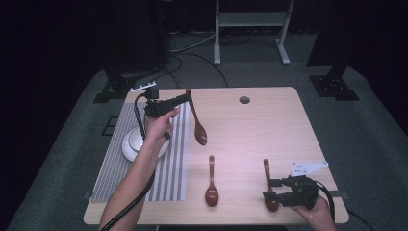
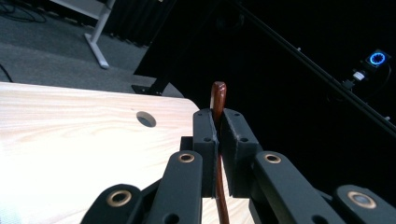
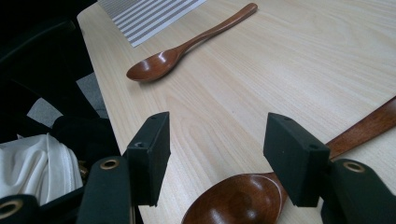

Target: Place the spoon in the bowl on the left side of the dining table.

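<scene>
Gleaming reddish-brown wooden spoon (image 1: 197, 122), lifted

No text, label, brand, number or sign can be read in any of the views.
</scene>
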Demonstrator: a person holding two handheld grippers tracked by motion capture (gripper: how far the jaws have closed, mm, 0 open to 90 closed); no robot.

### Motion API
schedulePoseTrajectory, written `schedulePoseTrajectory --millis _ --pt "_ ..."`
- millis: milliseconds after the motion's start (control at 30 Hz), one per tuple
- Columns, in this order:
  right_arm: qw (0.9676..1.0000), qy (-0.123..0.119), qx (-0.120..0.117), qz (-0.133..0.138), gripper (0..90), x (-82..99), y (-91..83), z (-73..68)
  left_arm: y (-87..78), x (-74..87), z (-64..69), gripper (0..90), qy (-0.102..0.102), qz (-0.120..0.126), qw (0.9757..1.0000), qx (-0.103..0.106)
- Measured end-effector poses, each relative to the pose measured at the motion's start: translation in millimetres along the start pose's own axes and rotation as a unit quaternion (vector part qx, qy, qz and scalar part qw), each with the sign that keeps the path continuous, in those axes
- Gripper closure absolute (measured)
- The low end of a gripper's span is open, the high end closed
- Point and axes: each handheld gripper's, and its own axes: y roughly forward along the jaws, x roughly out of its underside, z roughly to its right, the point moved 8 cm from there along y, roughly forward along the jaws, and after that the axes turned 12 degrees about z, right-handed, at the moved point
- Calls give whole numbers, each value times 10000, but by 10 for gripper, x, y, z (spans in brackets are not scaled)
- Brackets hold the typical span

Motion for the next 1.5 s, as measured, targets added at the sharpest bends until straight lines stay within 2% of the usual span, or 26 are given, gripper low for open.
schedulePoseTrajectory --millis 300,667,933,1200,1500 --pt "10000 15 18 17 399 -1 -8 9 -121 -135 -128 846 58 103 9997 -222" --pt "10000 62 23 50 389 -1 -10 31 -249 -266 -285 846 -14 249 9988 -419" --pt "9999 75 45 56 389 -5 -8 36 -345 -390 -391 846 -13 386 9974 -612" --pt "9999 70 54 73 389 -9 -9 40 -416 -501 -451 846 -7 489 9962 -721" --pt "9999 88 57 95 389 -11 -11 48 -542 -626 -558 846 10 608 9937 -940"
